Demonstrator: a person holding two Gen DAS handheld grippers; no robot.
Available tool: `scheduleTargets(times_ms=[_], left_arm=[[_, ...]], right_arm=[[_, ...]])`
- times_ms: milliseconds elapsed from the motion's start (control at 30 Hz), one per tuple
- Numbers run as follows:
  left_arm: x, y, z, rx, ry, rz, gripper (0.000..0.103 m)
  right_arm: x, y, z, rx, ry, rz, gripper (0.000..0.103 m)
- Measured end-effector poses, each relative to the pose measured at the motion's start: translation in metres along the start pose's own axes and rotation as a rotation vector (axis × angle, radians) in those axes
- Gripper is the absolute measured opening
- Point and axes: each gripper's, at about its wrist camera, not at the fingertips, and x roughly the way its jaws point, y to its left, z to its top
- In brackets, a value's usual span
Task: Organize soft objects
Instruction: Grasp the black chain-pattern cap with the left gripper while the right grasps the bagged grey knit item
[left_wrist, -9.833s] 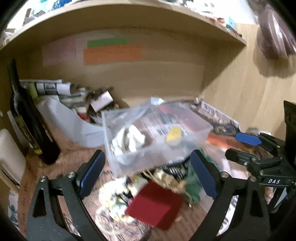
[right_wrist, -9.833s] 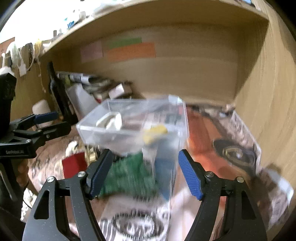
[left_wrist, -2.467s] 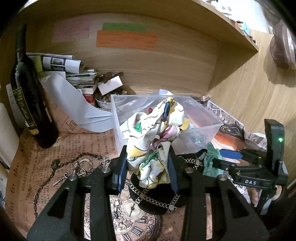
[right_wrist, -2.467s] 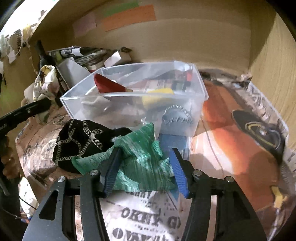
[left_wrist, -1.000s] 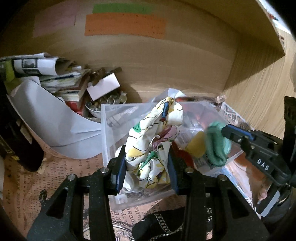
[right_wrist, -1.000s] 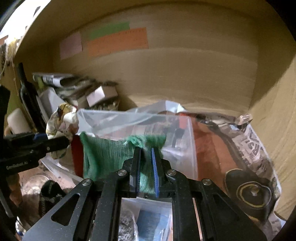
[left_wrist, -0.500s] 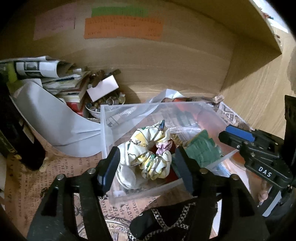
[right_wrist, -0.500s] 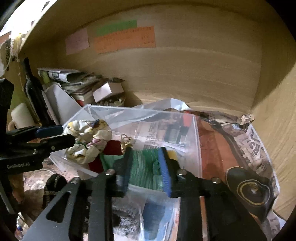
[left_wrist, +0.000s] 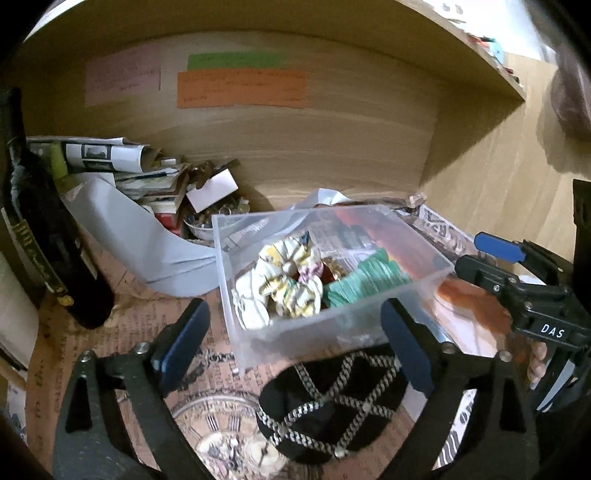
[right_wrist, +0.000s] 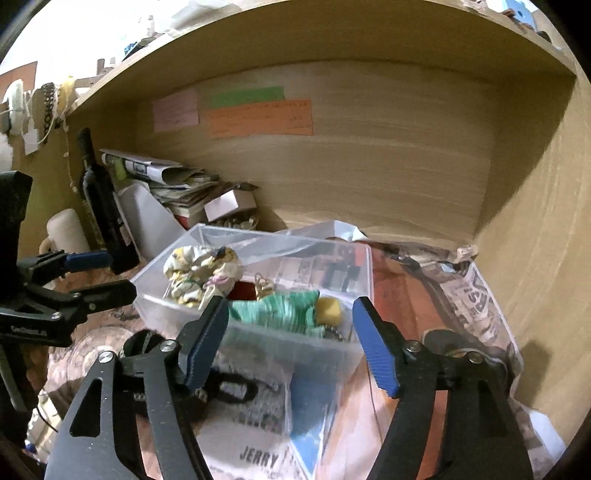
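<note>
Clear plastic bin (left_wrist: 236, 266): landmark; holds the floral scrunchie (left_wrist: 284, 280) and green knit cloth (left_wrist: 365, 277).
Black chain-trimmed pouch (left_wrist: 328, 406): on the desk, just in front of the bin, outside it.
Left gripper (left_wrist: 295, 347): jaws spread wide, empty, above the pouch.
Right gripper (right_wrist: 291, 339): jaws spread, empty, at the bin's near wall.
Handling: pouch probably light, limp; chain may snag. Pinch bunched fabric at mid-body.

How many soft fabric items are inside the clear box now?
2: a floral scrunchie at the left of the clear box, a green cloth right of it. Others may be hidden.
</note>
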Motion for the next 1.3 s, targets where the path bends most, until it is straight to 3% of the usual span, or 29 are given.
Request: scheduleTargets(times_ms=[500, 533, 600, 633, 1000, 1300], left_arm=[[0.059, 0.008, -0.053, -0.025, 0.249, -0.046, 0.094], [0.062, 0.010, -0.055, -0.033, 0.260, -0.057, 0.093], [0.066, 0.012, -0.059, -0.046, 0.281, -0.083, 0.077], [0.067, 0.012, -0.061, -0.047, 0.288, -0.096, 0.074], [0.048, 0.006, -0.060, -0.024, 0.228, -0.074, 0.039], [0.010, 0.010, -0.046, -0.015, 0.119, -0.036, 0.032]], right_arm=[[0.013, -0.004, -0.048, 0.047, 0.145, 0.025, 0.070], [0.014, -0.005, -0.050, 0.051, 0.154, 0.026, 0.070], [0.017, -0.006, -0.054, 0.056, 0.170, 0.028, 0.070], [0.018, -0.007, -0.056, 0.060, 0.177, 0.029, 0.070], [0.032, -0.005, -0.062, 0.054, 0.229, 0.046, 0.070], [0.051, 0.009, -0.055, 0.017, 0.267, 0.098, 0.070]])
